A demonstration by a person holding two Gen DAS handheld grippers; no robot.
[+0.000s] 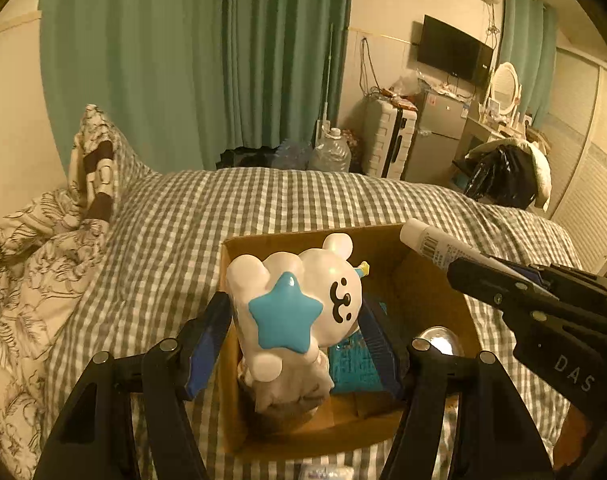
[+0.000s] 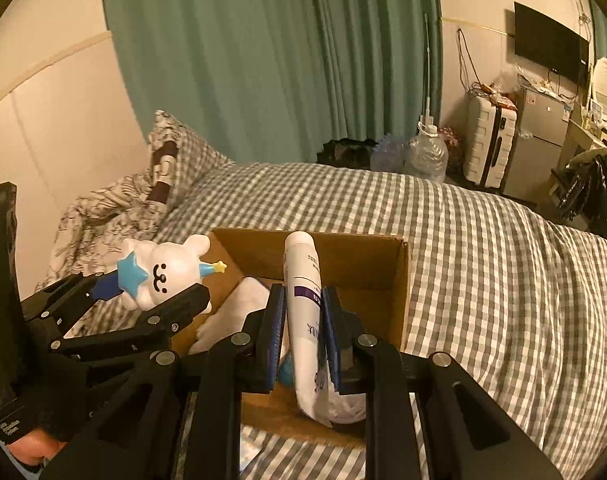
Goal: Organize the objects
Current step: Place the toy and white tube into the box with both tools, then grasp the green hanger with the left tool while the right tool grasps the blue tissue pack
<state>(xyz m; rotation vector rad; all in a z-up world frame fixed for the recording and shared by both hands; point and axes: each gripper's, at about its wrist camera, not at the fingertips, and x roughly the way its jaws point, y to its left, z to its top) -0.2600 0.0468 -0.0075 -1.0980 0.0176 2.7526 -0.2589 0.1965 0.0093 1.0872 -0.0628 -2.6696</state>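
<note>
A cardboard box [image 1: 383,240] stands open on the checked bed; it also shows in the right wrist view [image 2: 367,256]. My left gripper [image 1: 295,320] is shut on a white bear toy [image 1: 299,300] with a blue star, held over the box's left side. The toy shows in the right wrist view [image 2: 163,272] too. My right gripper [image 2: 301,308] is shut on a white tube [image 2: 303,304] with a purple band, held over the box. The tube [image 1: 435,244] and the right gripper [image 1: 503,284] also appear at the right of the left wrist view.
Inside the box lie a teal item [image 1: 351,364], a shiny round object [image 1: 439,340] and a white item [image 2: 243,300]. The checked bedspread [image 2: 483,280] surrounds the box. Pillows [image 2: 171,156] lie at the far left. Water jugs [image 2: 423,156], a suitcase and a fridge stand beyond the bed.
</note>
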